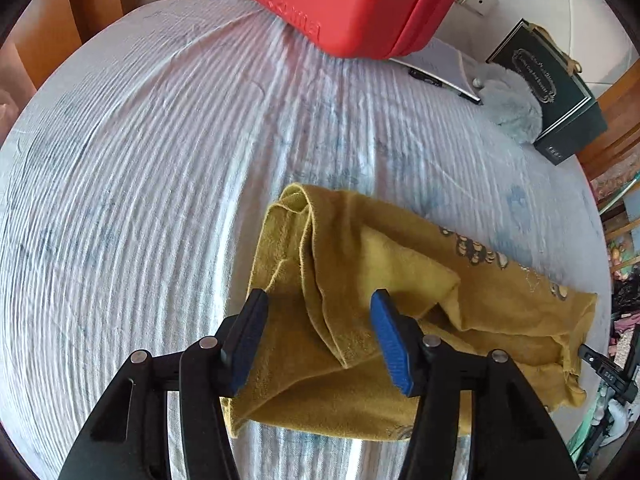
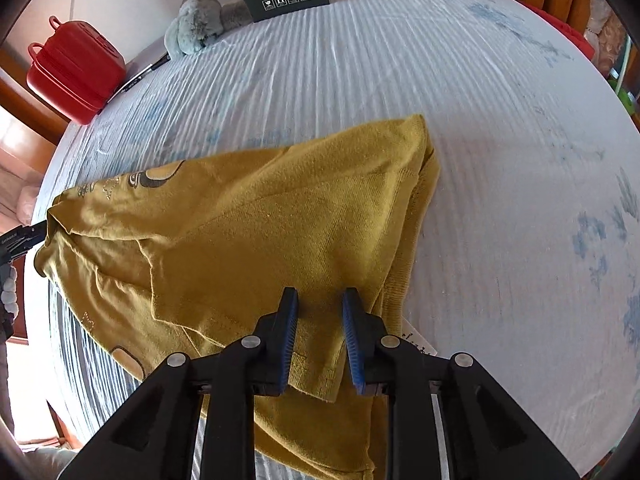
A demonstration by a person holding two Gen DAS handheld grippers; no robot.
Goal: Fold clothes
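Observation:
A mustard-yellow sweater with a dark printed pattern lies partly folded and rumpled on the bed; it also shows in the right wrist view. My left gripper is open, its blue pads either side of a raised fold of the sweater, holding nothing. My right gripper is open with a narrower gap, just above the sweater's near hem; I cannot tell if the pads touch the cloth. The left gripper's tip shows at the sweater's far left edge.
The bed has a pale blue ribbed sheet. At its far side stand a red case, a dark green box, a grey plush toy and a notebook. Wooden furniture borders the bed.

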